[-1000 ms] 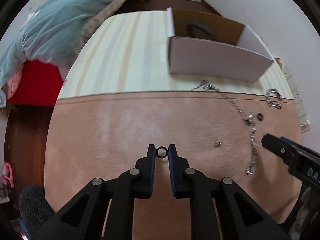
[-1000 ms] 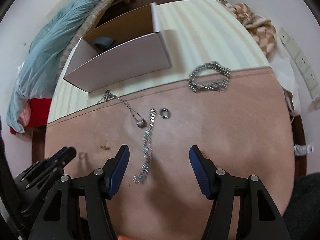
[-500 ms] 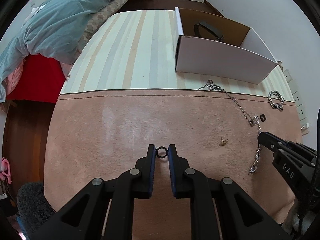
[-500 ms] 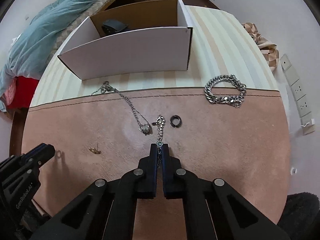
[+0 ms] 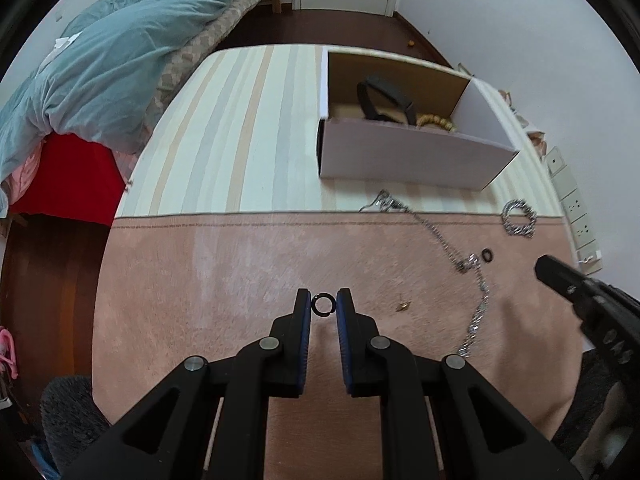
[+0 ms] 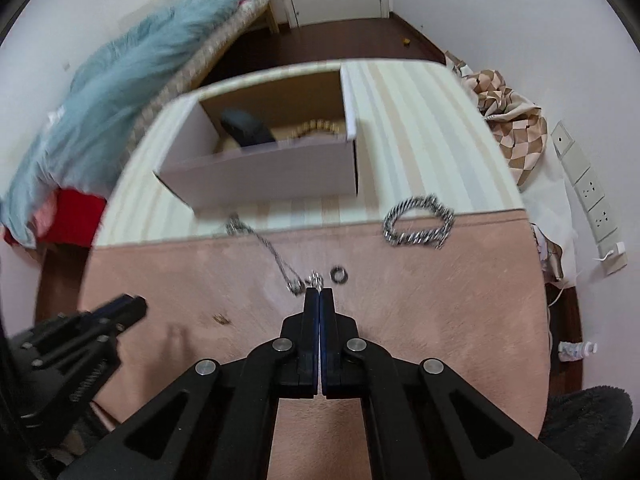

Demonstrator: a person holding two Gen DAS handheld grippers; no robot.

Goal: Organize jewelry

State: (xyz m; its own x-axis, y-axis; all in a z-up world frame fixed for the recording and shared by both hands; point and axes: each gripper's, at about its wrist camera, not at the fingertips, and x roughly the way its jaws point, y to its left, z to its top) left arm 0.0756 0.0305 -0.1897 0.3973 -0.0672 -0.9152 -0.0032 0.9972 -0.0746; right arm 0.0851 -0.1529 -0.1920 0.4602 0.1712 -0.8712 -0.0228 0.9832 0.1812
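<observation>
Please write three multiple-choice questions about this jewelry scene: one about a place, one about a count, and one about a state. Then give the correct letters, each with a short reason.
1. Where does the thick silver chain bracelet lie?
A. inside the box
B. on the cloth, right of the box
C. in the left tool

2. How many black rings are in view?
A. one
B. two
C. four

3. How is the right tool?
A. wide open
B. shut on a thin silver chain
C. shut on the bracelet

Answers:
1 B: it rests outside the white box, at the stripe and pink border.
2 B: one ring sits in the left tool, another lies on the cloth.
3 B: the thin silver chain runs to its closed tips.
</observation>
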